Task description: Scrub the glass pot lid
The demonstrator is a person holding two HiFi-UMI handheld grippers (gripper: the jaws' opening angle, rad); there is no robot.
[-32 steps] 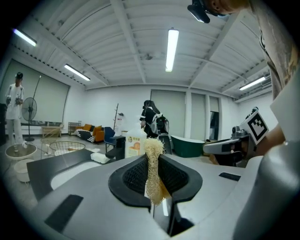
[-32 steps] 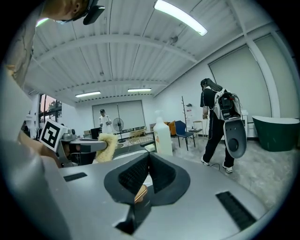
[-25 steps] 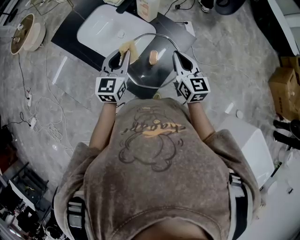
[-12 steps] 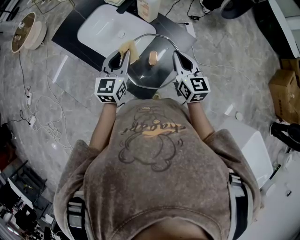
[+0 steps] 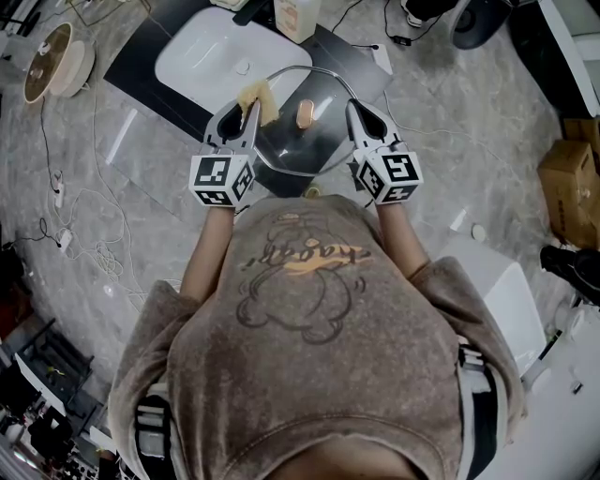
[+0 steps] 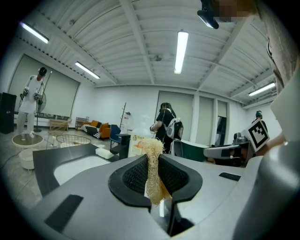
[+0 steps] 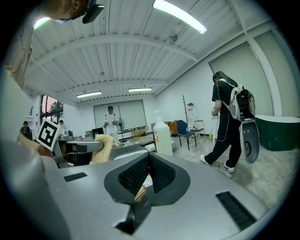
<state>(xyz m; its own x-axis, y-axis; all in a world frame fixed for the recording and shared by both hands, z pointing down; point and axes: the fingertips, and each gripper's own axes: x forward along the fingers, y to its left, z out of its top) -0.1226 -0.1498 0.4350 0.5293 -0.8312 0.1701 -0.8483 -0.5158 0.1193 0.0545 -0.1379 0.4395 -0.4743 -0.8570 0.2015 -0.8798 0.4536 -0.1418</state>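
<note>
**Lid held, scrubber idle**

Nothing has shifted in the last second. The right gripper (image 5: 355, 112) jaws pinch the lid (image 5: 302, 145) by its right rim, held up near the sink (image 5: 192, 56). The left gripper (image 5: 246, 112) jaws clamp the scrubber (image 5: 260, 97) at the lid's far-left edge. Scrubbing looks paused.

At your twelve o'clock a dark surface (image 5: 141, 75) stands on the grey marbled floor (image 5: 141, 178), with a white basin (image 5: 211, 52) set into it. A pale carton (image 5: 293, 19) stands at its far edge, and a small white block (image 5: 379, 58) lies on its corner at one o'clock. On the floor, a round pale object (image 5: 47, 64) sits at ten o'clock, loose cables (image 5: 103, 262) trail at nine, a cardboard box (image 5: 568, 178) sits at three, and a white cabinet (image 5: 502, 291) stands just beside you at four.
</note>
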